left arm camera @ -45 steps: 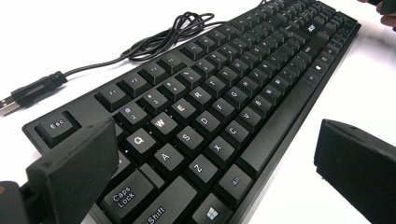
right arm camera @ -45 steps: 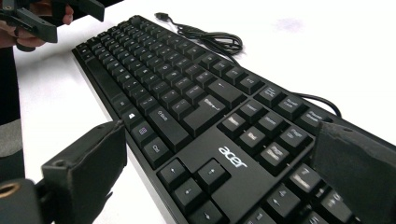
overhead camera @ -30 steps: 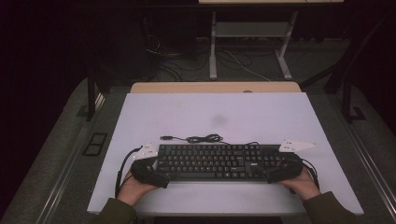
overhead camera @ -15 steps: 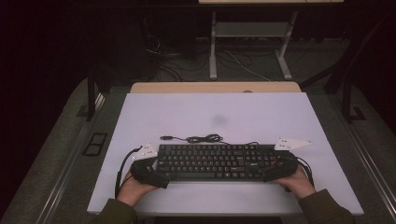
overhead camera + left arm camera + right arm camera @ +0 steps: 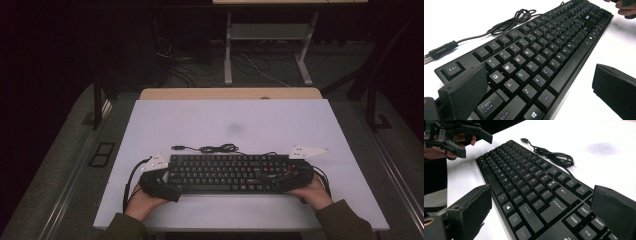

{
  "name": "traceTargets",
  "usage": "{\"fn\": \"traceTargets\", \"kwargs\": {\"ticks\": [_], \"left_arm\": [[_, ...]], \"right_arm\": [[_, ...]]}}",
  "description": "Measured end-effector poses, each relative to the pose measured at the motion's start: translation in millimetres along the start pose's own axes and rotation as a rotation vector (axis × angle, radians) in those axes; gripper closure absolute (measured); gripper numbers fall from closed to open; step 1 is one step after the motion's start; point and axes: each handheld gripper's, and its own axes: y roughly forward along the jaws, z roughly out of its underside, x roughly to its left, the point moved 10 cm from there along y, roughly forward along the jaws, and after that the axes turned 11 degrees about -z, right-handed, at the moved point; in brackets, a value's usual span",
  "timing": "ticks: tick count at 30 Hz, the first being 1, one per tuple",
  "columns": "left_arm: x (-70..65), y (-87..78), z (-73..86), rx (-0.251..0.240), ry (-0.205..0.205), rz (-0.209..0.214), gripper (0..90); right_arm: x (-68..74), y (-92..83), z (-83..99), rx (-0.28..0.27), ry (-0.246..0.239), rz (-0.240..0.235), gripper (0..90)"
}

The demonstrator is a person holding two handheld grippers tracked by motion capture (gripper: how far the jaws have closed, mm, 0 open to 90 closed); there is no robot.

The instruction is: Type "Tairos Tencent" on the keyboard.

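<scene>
- keyboard [image 5: 227, 173]: black body and black keys with white lettering; a small white logo near its right end
- cable [image 5: 212, 148]: black, coiled, ending in a black plug
- tabletop [image 5: 230, 120]: plain white, with one faint grey smudge [image 5: 234, 128] near the middle; a light wood-coloured strip [image 5: 230, 93] along its far edge
- left gripper [image 5: 536, 92]: matte black fingers [image 5: 466, 87]
- right gripper [image 5: 539, 215]: black fingers [image 5: 614, 210] too
- plates [image 5: 307, 151] on the grippers: pale, perhaps light grey in the dim high view
- sleeves [image 5: 345, 222]: dark olive green
</scene>
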Motion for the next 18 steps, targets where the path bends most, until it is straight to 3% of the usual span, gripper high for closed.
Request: {"fn": "traceTargets", "kwargs": {"ticks": [18], "left_arm": [[0.1, 1.0, 0.8, 0.0, 0.002, 0.004, 0.0]], "right_arm": [[1.2, 16.0, -2.8, 0.028, -0.011, -0.015, 3.4]]}}
